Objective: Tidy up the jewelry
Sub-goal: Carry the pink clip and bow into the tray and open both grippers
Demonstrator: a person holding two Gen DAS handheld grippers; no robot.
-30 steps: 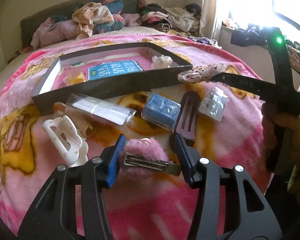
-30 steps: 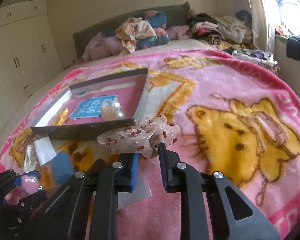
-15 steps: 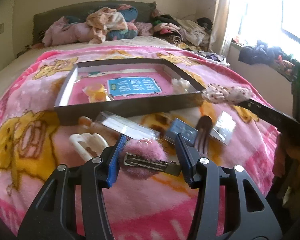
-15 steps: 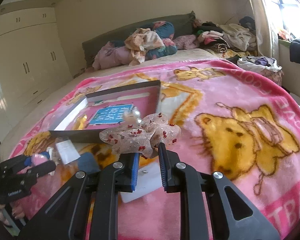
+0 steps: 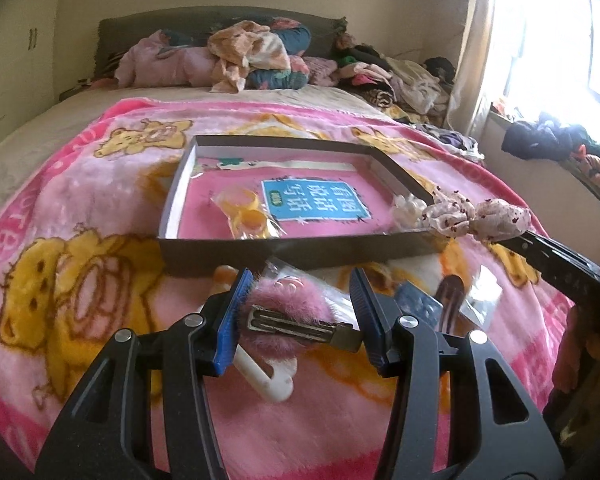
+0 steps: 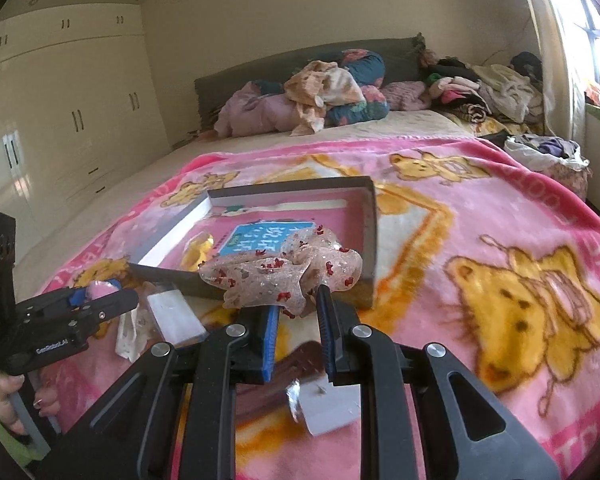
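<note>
Grippers risen nearer shallow box [image 5: 284,252]: left gripper [image 5: 298,314] clamps pink fluffy clip [image 5: 284,300], right gripper [image 6: 298,330] seemingly pinches sheer scrunchie [image 6: 284,274]; both await boxing.

2 low views, probably sharing tray [image 5: 288,254]

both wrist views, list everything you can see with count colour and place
fluffy hair clip: 1, pink with metal clasp, in left gripper
scrunchie: 1, sheer pale pink with red dots, in right gripper
box: 1, grey shallow, on blanket
booklet: 1, blue label on pink, inside box
packet: 1, yellow items in clear bag, inside box
claw clip: 1, white, inside box, right corner
claw clip on blanket: 1, white, under left gripper
snap clip: 1, dark brown, before box
blanket: 1, pink with yellow bears, on bed
clothes pile: several, mixed, at headboard
wardrobe: 1, cream, left wall
left gripper: 1, black, blue pads
right gripper: 1, black, blue pads
</note>
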